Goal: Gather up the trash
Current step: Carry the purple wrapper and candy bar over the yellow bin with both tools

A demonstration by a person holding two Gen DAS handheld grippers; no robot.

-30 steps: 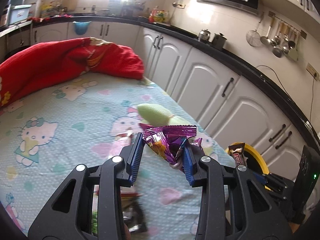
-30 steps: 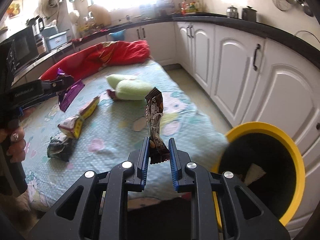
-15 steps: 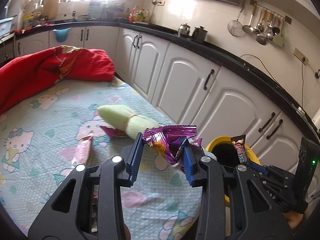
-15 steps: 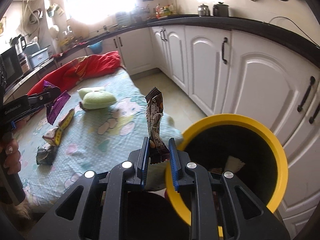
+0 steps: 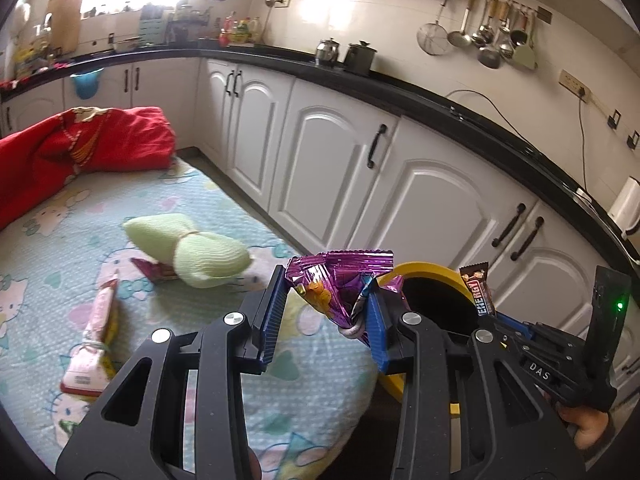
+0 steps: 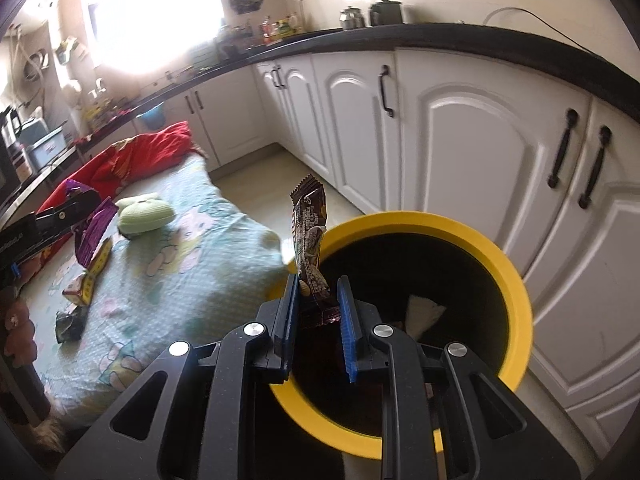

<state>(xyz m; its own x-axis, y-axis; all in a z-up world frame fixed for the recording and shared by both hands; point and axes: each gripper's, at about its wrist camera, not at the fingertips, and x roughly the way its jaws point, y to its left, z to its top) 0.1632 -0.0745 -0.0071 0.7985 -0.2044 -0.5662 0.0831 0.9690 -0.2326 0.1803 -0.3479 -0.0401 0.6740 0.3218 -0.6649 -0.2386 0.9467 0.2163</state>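
A brown bar wrapper (image 6: 310, 240) is clamped upright in the right gripper (image 6: 318, 304), over the near rim of the yellow bin (image 6: 516, 280). A purple wrapper (image 5: 340, 284) is pinched in the left gripper (image 5: 326, 312), beside the bin, above the bed (image 5: 60, 220).

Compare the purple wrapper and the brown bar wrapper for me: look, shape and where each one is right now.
The purple wrapper is shiny, crumpled foil; the brown bar wrapper is long, narrow and stands upright.
The purple wrapper is in the left gripper, short of the yellow-rimmed bin; the brown bar wrapper is in the right gripper over the bin's rim.
Both are pinched between blue pads.
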